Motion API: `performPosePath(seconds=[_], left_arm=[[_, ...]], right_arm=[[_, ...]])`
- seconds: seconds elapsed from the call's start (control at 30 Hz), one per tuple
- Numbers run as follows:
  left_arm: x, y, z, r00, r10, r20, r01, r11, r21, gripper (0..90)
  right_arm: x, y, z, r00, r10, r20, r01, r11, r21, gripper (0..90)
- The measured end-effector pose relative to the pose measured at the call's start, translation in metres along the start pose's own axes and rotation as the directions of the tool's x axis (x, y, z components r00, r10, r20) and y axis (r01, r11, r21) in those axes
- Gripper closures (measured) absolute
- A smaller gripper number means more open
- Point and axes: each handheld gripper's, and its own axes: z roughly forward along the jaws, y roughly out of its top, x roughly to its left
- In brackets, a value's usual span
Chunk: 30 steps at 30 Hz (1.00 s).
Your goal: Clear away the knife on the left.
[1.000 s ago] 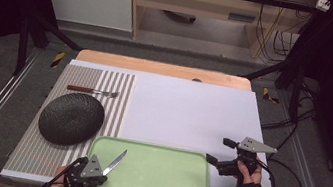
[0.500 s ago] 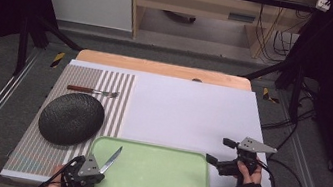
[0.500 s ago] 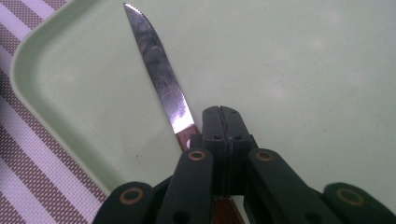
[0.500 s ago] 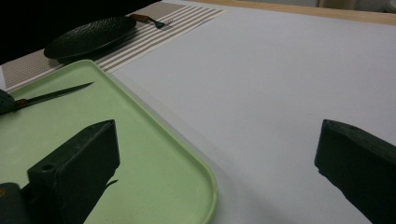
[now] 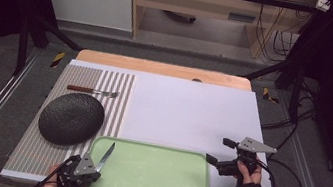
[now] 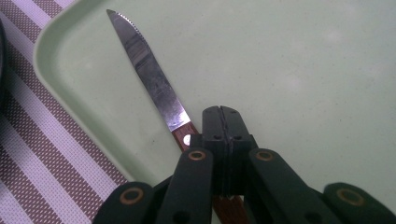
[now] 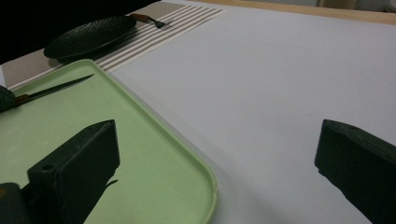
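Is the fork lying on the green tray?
No, the fork lies on the striped mat above the black plate, apart from the tray.

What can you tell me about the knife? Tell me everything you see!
The knife has a long shiny metal blade with tiny teeth near its pointed tip, and a reddish-brown wooden-looking handle with a pale rivet. The left gripper is shut on the handle, with its black jaws pressed together. The blade sticks out over the near left corner of the pale green tray, pointing toward the dark plate.
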Motion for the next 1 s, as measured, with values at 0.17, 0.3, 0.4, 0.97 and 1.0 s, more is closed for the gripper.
performPosePath(seconds=[0.17,0.3,0.4,0.97,1.0], left_arm=[[0.002,-0.002,-0.002,0.9999,-0.011,-0.005,0.011,0.9999,-0.004,89.7],[0.003,-0.004,-0.003,0.9999,-0.016,-0.005,0.016,0.9999,-0.003,89.8],[0.004,-0.004,-0.003,0.9998,-0.018,-0.008,0.018,0.9998,-0.002,89.7],[0.005,-0.007,-0.009,0.9997,-0.023,0.001,0.023,0.9987,-0.046,86.7],[0.005,-0.007,-0.010,0.9999,-0.014,0.001,0.014,0.9976,-0.068,83.0]], right_arm=[[0.000,0.000,0.000,1.0000,0.000,0.000,0.000,1.000,-0.001,0.3],[0.000,0.000,0.000,1.0000,0.001,0.000,-0.001,1.000,0.000,0.3],[0.000,0.000,0.000,1.0000,0.000,0.000,0.000,1.000,0.000,0.3],[0.000,0.000,0.000,1.0000,0.002,-0.002,-0.002,1.000,-0.002,0.3],[0.000,0.000,0.000,1.0000,0.001,0.000,-0.001,1.000,-0.001,0.3]])
